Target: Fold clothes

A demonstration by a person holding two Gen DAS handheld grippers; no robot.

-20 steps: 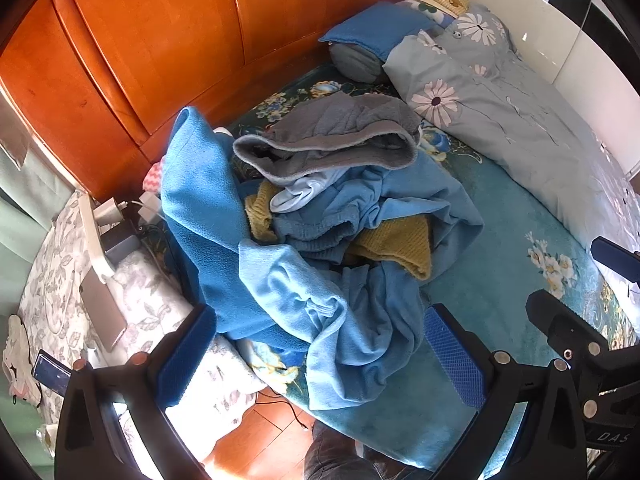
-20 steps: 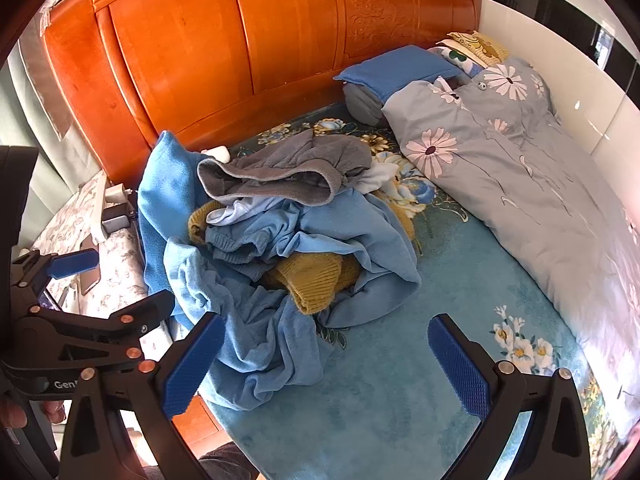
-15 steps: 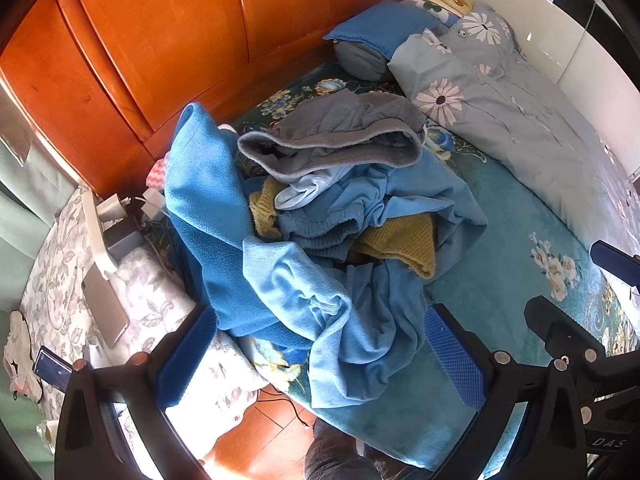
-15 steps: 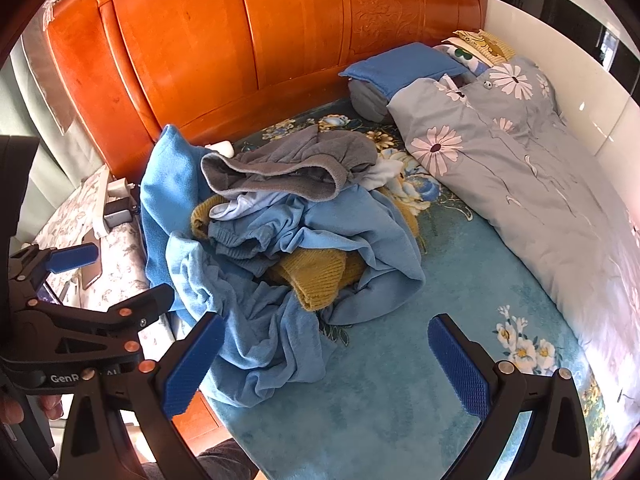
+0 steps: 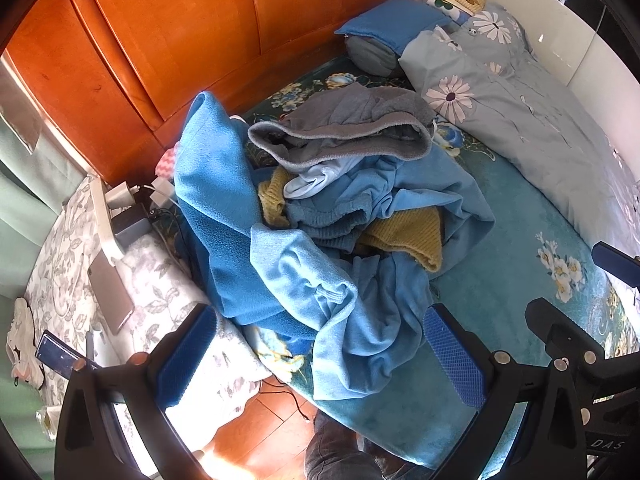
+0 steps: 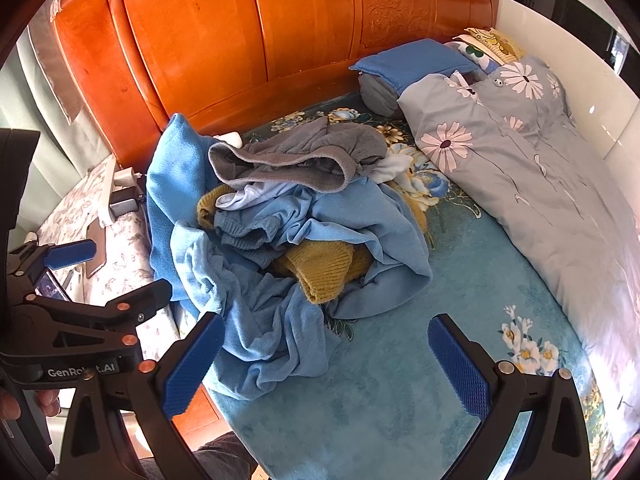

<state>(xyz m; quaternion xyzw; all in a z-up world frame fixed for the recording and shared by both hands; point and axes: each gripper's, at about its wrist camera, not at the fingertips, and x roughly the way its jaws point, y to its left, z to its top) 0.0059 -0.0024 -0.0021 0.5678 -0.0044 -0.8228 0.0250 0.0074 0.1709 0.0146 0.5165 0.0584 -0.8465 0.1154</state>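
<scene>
A heap of clothes (image 5: 340, 240) lies on the teal flowered bed cover (image 5: 500, 280). On top is a grey hooded garment (image 5: 352, 128), under it a mustard knit (image 5: 404, 236), a deep blue fleece (image 5: 212, 184) and a light blue garment (image 5: 352, 320). My left gripper (image 5: 320, 356) hovers open over the heap's near edge and touches no cloth. My right gripper (image 6: 326, 364) is open too, above the bare cover just right of the heap (image 6: 288, 232). Each gripper shows at the edge of the other's view.
An orange wooden headboard (image 5: 180, 40) stands behind the heap. A grey daisy quilt (image 5: 520, 112) and a blue pillow (image 5: 392, 20) fill the bed's right side. To the left, a bedside table (image 5: 72, 264) carries phones and chargers. Wooden floor (image 5: 256, 432) lies below the bed's edge.
Both views have drifted slightly, so the heap sits a little differently in each picture. The clothes lie as before and both grippers stay wide open.
</scene>
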